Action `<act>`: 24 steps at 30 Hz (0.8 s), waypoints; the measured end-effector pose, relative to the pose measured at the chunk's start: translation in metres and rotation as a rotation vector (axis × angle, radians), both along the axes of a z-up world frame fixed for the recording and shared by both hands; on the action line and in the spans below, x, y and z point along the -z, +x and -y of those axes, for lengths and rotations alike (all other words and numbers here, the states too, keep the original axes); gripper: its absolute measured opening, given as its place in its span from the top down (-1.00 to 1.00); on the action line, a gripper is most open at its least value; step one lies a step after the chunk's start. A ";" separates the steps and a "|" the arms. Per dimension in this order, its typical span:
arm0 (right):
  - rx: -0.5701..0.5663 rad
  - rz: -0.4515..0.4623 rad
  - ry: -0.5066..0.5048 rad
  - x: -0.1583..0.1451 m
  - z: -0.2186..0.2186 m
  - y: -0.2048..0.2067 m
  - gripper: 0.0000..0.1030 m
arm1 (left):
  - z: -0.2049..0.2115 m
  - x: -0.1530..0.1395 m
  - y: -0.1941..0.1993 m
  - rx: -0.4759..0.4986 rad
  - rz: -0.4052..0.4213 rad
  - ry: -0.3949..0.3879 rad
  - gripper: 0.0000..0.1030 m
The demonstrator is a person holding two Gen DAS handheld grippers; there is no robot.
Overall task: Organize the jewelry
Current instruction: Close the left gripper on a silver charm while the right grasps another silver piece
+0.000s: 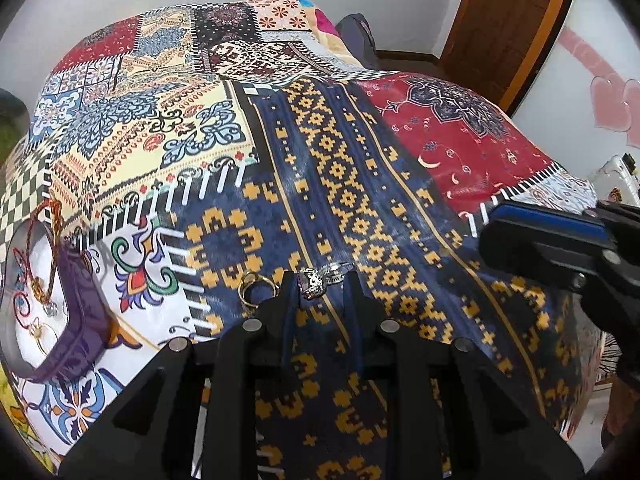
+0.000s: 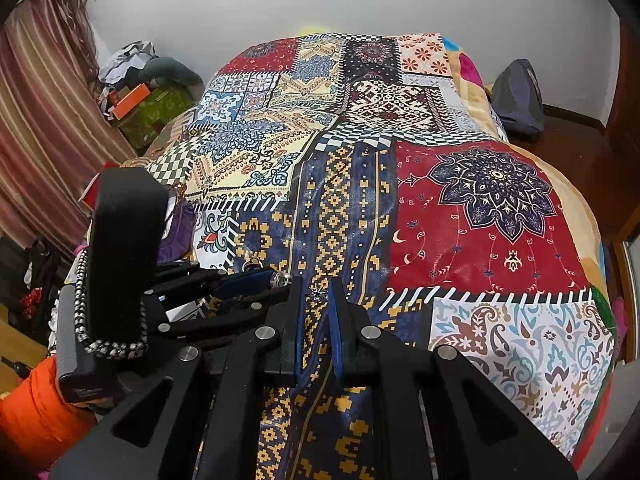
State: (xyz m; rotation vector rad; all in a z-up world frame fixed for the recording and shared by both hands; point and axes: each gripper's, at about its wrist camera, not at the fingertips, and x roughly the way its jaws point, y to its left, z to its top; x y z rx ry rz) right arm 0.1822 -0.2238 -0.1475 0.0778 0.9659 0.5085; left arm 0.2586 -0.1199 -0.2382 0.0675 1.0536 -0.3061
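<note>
Left wrist view: left gripper (image 1: 320,280) low over patchwork bedspread (image 1: 460,148), fingers apart around a silver ring (image 1: 320,276); gold rings (image 1: 254,286) just beside; purple jewelry box (image 1: 76,320) near the bed's left edge. Right gripper (image 2: 318,288) fingers narrowly apart beside a small silver piece (image 2: 319,293), grip uncertain. Broad bedspread ahead, white wall (image 2: 400,0) beyond, curtain (image 2: 36,92) left.
</note>
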 end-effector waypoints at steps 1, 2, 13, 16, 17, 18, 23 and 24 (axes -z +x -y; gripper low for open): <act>0.001 0.001 0.000 0.000 0.000 -0.001 0.81 | 0.000 0.000 0.001 -0.001 0.004 0.005 0.55; 0.004 0.002 0.001 -0.001 0.001 -0.001 0.81 | 0.001 0.001 0.003 -0.001 0.007 0.007 0.55; 0.015 0.009 -0.001 -0.009 0.004 -0.004 0.81 | -0.014 -0.001 0.005 -0.037 0.008 -0.056 0.77; 0.011 0.012 -0.002 -0.011 0.001 -0.004 0.81 | -0.020 -0.008 -0.005 -0.041 0.021 -0.069 0.77; 0.008 0.014 -0.003 -0.012 0.000 -0.004 0.81 | -0.022 -0.011 -0.009 -0.041 0.028 -0.072 0.77; 0.005 0.016 -0.003 -0.013 -0.001 -0.003 0.81 | -0.024 -0.015 -0.013 -0.042 0.037 -0.073 0.77; -0.014 0.033 0.001 -0.020 -0.013 -0.002 0.81 | -0.042 -0.037 -0.031 -0.059 0.086 -0.093 0.77; -0.016 0.036 0.002 -0.022 -0.015 -0.002 0.81 | -0.046 -0.041 -0.034 -0.065 0.095 -0.097 0.77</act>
